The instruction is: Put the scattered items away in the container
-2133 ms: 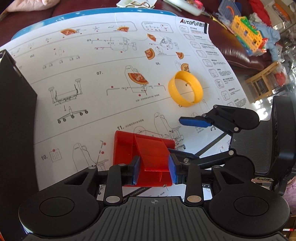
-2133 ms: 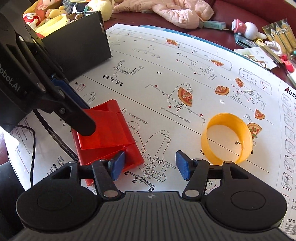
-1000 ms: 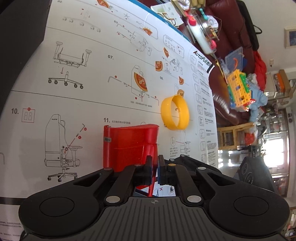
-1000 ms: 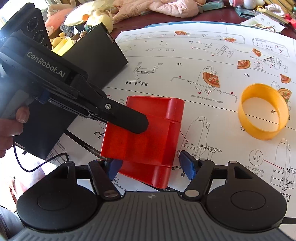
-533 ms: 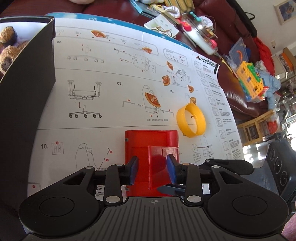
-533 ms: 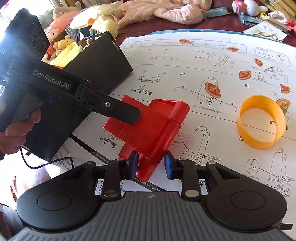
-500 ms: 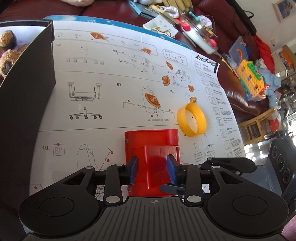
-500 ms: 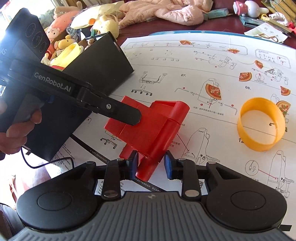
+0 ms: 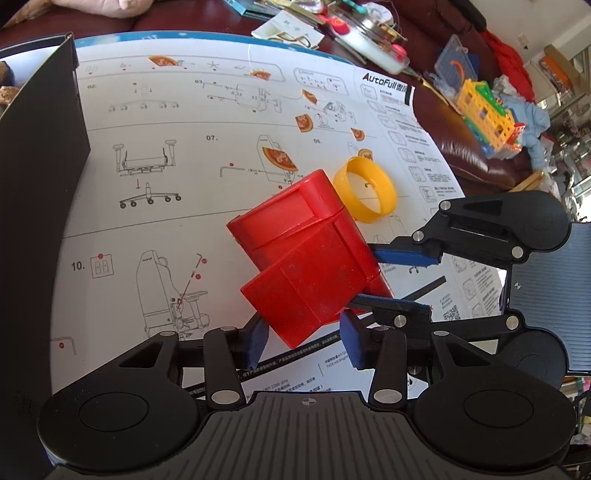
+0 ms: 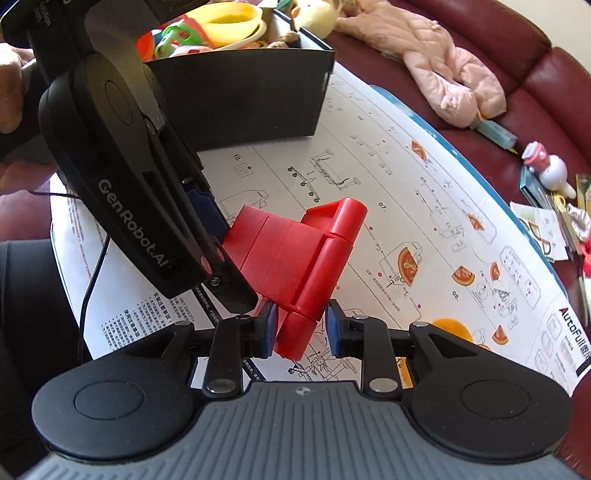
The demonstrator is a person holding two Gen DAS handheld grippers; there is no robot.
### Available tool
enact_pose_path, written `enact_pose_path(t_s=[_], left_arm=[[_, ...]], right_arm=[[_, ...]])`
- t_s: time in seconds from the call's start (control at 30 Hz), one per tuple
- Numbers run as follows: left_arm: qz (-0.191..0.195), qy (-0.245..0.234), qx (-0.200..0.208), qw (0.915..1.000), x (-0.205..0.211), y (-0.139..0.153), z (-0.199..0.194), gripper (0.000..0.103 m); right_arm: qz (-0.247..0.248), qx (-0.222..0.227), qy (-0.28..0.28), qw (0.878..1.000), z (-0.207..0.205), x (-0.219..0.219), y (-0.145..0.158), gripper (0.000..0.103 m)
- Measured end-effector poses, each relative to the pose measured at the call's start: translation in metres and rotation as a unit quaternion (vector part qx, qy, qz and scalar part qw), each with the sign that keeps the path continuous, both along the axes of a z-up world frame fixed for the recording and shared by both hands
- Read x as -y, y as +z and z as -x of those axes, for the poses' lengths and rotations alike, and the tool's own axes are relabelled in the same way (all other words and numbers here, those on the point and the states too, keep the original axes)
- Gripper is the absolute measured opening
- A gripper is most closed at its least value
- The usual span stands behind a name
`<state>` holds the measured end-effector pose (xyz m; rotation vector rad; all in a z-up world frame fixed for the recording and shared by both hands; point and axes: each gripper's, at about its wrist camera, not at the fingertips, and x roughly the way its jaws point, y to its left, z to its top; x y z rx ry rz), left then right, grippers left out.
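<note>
- The black container stands at ten o'clock on the counter, already holding a yellow bowl and soft toys; in the left wrist view its dark wall fills the nine o'clock edge.
- The left tongs are opening: a second ago they were pinched together on the red plastic piece, and now their blue pads stand clear of it on either side.
- The red plastic piece was lying flat on the printed sheet two seconds ago; it now hangs tilted above the paper, near the middle of the counter.
- The right tongs, spread wide a second ago, are clamped on the lower edge of the red piece and carry it alone. The hand-over looks finished, so the lift toward the container at ten o'clock seems next.
- The yellow ring lies where it did, at two o'clock of the red piece, still to be tidied.
- Readable writing: "GenRobot.AI" on the left tool's arm, "AutoFull" on the sheet, and step numbers 07, 08, 10.
</note>
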<state>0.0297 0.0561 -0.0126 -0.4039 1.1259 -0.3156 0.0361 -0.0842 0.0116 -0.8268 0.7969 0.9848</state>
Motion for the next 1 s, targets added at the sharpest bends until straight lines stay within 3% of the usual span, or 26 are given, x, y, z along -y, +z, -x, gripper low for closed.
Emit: enact_pose_path(t_s=[0.3, 0.47, 0.73, 0.8, 1.0], left_arm=[[-0.051, 0.016, 0.030, 0.9981, -0.033, 0.024, 0.030, 0.067], [-0.083, 0.033, 0.053, 0.9946, -0.044, 0.036, 0.022, 0.075], [-0.133, 0.032, 0.057, 0.9890, -0.026, 0.013, -0.005, 0.073], [-0.138, 0.014, 0.061, 0.9884, -0.018, 0.012, -0.004, 0.074], [-0.154, -0.028, 0.039, 0.9869, -0.001, 0.001, 0.006, 0.072]], right_arm=[[-0.011, -0.038, 0.005, 0.999, -0.009, -0.025, -0.004, 0.031], [-0.019, -0.046, -0.008, 0.999, -0.007, -0.024, -0.004, 0.032], [-0.020, -0.061, -0.050, 0.997, 0.000, -0.005, -0.010, 0.035], [-0.027, -0.068, -0.055, 0.996, 0.001, -0.001, -0.010, 0.039], [-0.056, -0.052, -0.036, 0.996, 0.007, -0.005, -0.001, 0.039]])
